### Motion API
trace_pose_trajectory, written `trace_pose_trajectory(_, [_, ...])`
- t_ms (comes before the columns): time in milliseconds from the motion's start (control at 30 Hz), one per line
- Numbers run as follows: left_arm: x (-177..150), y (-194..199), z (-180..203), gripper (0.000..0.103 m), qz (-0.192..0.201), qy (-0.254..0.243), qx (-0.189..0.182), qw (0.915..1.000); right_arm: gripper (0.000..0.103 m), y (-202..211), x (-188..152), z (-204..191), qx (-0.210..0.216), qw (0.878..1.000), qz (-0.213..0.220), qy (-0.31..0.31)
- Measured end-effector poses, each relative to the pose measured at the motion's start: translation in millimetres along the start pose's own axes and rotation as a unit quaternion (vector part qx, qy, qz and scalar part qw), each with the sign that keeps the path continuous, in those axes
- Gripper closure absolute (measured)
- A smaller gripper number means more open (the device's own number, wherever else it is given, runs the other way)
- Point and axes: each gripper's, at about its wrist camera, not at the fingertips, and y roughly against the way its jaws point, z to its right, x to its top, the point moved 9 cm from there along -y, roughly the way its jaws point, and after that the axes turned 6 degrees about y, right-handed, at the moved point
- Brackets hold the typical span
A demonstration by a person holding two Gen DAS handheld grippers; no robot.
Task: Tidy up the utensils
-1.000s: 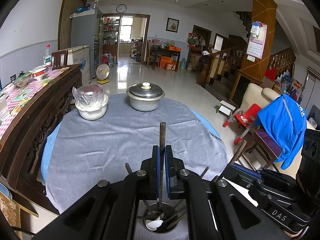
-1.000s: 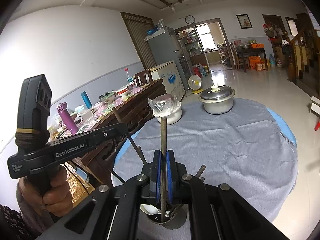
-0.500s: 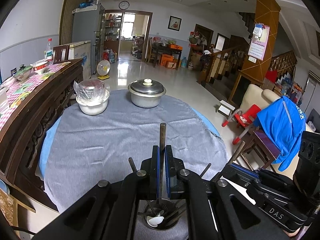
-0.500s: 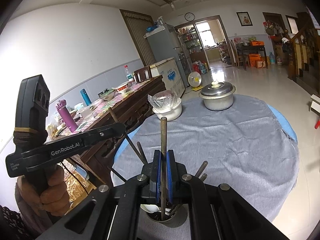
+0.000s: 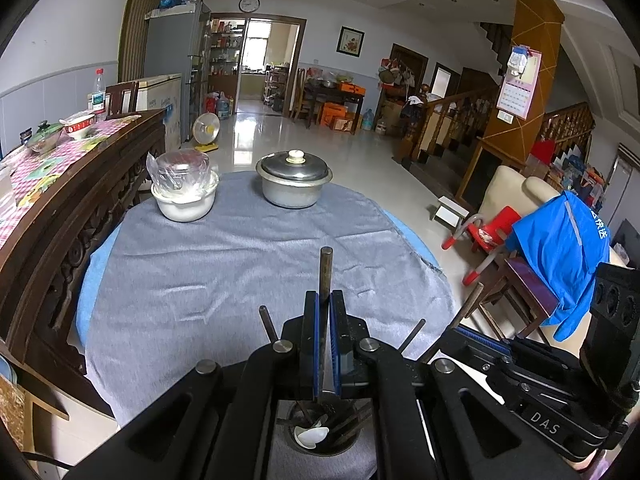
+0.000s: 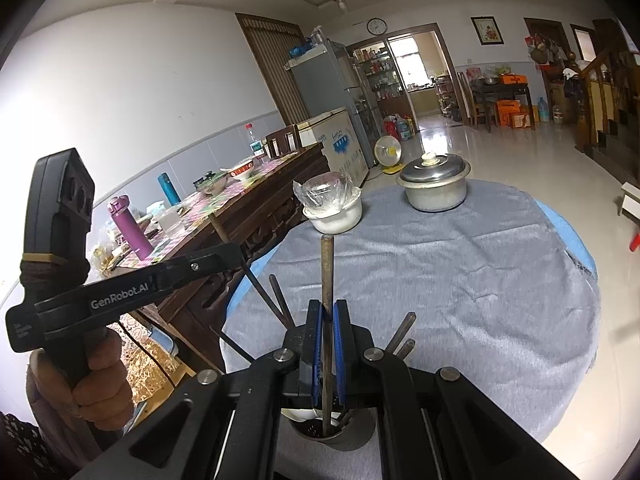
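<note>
A dark round utensil holder (image 5: pixel 325 438) stands on the grey tablecloth (image 5: pixel 224 280) just under both grippers. It holds several dark chopsticks (image 5: pixel 267 322) and a white spoon (image 5: pixel 309 437). My left gripper (image 5: pixel 325 305) is shut on one upright chopstick (image 5: pixel 326 264) whose lower end reaches into the holder. My right gripper (image 6: pixel 328 313) is shut on another upright chopstick (image 6: pixel 327 268) above the same holder (image 6: pixel 334 430). In the right wrist view, a hand (image 6: pixel 100 380) holds the left gripper (image 6: pixel 234 251) at the left.
A lidded metal pot (image 5: pixel 294 184) and a white bowl under plastic wrap (image 5: pixel 185 196) sit at the table's far side. A carved wooden sideboard (image 5: pixel 60 216) runs along the left. A chair with a blue jacket (image 5: pixel 560 248) and a red stool stand on the right.
</note>
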Motion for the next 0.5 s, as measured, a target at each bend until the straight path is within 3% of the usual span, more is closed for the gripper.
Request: trace_pose_trajectory(500, [-5.7, -4.8, 0.1, 0.098, -0.009, -0.002, 0.0, 1.0, 0.096, -6.8, -5.9, -4.6, 0.003, 1.0, -0.015, 0.004])
